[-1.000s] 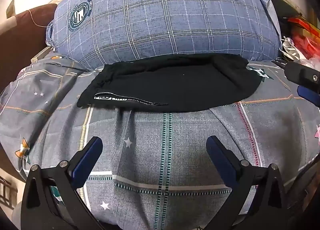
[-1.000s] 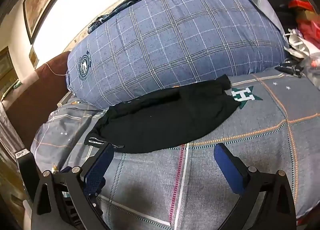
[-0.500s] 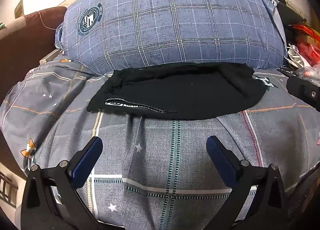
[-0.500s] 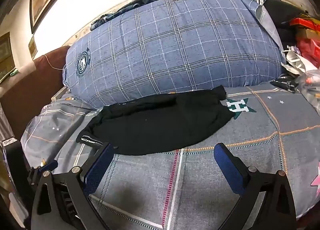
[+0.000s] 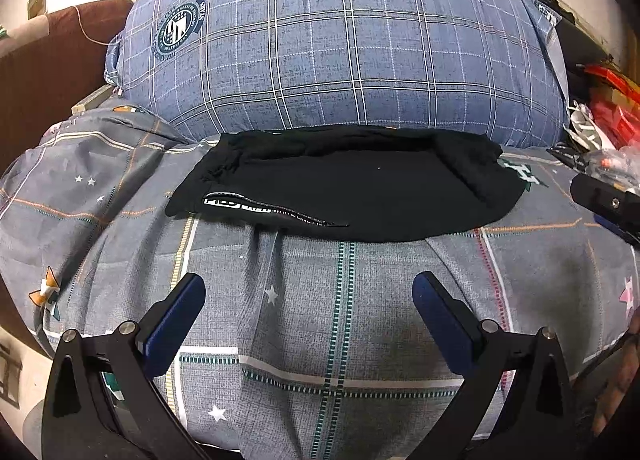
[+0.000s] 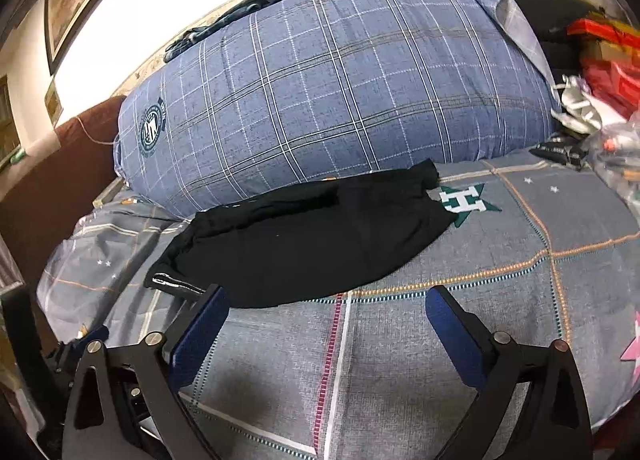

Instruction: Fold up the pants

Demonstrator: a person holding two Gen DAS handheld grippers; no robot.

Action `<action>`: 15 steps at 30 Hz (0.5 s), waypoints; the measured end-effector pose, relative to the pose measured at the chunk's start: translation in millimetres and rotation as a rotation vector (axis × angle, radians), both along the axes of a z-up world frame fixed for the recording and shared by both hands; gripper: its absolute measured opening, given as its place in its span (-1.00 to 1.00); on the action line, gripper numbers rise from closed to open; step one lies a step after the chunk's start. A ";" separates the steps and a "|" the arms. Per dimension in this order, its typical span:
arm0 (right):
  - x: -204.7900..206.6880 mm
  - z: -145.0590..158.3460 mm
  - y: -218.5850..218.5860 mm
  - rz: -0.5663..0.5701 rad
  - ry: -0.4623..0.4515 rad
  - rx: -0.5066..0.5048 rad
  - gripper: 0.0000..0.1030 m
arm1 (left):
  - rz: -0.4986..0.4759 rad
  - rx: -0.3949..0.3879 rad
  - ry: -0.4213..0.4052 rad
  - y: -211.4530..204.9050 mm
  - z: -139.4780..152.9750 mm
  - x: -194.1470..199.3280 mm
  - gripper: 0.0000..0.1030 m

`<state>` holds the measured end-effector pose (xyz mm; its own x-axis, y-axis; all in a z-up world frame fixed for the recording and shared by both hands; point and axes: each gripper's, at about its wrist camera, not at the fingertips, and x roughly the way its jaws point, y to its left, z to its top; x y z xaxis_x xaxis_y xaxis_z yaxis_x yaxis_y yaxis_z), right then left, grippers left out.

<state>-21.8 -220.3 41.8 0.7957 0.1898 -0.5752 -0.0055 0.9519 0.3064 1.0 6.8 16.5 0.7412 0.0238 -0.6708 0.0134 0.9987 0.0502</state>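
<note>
The black pants (image 5: 352, 184) lie folded flat on the bed (image 5: 344, 300), their far edge against a big blue checked pillow (image 5: 340, 48). A white-lettered strip runs along their near left edge, too blurred to read. The pillow carries a round crest whose writing is too small to make out, and the grey bedcover shows a green star with a white "H" (image 6: 464, 200). The left gripper (image 5: 308, 292) hovers wide open over bare bedcover. The right gripper (image 6: 326, 302) has just been closing slightly, nothing between its fingers, its left finger (image 6: 200, 332) just short of the pants' near edge.
</note>
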 end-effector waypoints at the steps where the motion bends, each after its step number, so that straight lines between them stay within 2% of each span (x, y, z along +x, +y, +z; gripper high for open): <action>1: 4.1 3.1 -3.5 0.001 0.017 0.009 0.72 | -0.003 -0.016 0.007 0.4 4.0 3.7 1.00; 5: 40.8 27.1 -17.7 0.022 0.070 0.025 0.67 | -0.005 -0.059 0.007 -3.4 35.0 36.0 1.00; 9: 96.9 45.6 -35.3 0.001 0.104 -0.030 0.64 | -0.001 -0.131 0.043 -9.4 53.4 88.9 1.00; 11: 129.5 35.7 -50.8 -0.005 0.143 -0.005 0.55 | 0.007 -0.138 0.036 -11.5 48.8 109.2 1.00; 15: 157.2 -9.4 -77.5 -0.050 0.225 -0.003 0.31 | 0.022 -0.128 0.081 -9.8 2.5 127.9 1.00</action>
<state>135.4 -297.7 32.4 0.6560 0.1511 -0.7395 0.1101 0.9501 0.2918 128.8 -3.0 18.9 0.6846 -0.0505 -0.7272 -0.0096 0.9969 -0.0783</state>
